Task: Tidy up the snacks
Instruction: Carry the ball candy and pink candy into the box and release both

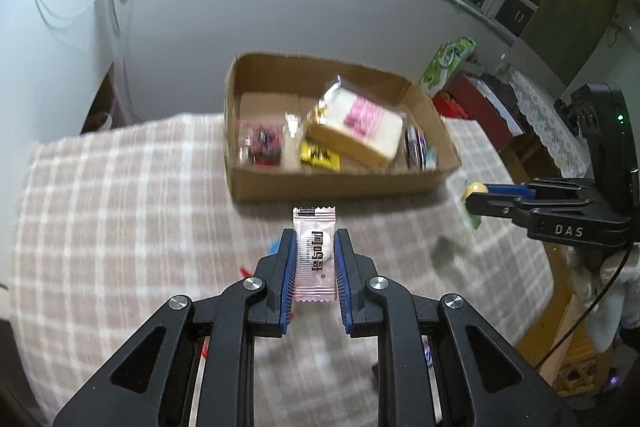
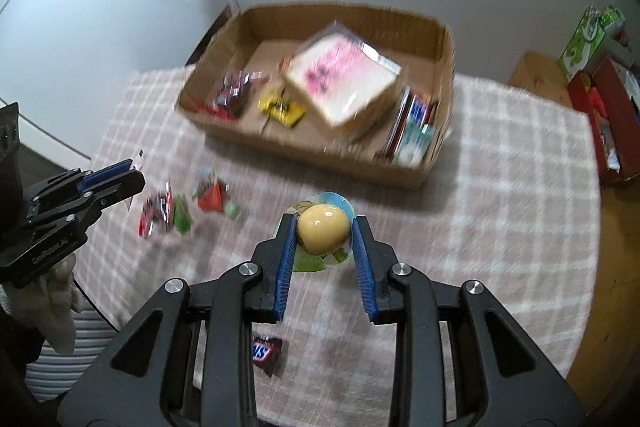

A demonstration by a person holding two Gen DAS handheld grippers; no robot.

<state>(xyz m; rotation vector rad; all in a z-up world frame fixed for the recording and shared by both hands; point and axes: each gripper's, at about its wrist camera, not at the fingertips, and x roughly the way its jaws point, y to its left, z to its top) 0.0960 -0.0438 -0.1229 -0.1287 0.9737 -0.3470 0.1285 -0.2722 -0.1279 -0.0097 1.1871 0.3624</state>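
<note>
The left gripper (image 1: pixel 316 251) squeezes a flat pink packet (image 1: pixel 315 254); the right gripper (image 2: pixel 323 235) squeezes a round yellow jelly cup (image 2: pixel 322 234). Ahead, a cardboard box (image 2: pixel 404 171) holds wrapped bread (image 2: pixel 342 83).

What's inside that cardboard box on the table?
In the cardboard box: a wrapped bread slice with pink print, tilted over a yellow packet, a dark red-patterned packet and flat packets standing along one wall. Whatever lies under the bread is hidden.

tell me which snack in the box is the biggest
The wrapped bread slice with the pink label. It lies tilted over the middle of the box and dwarfs the yellow packet and dark packet beside it.
</note>
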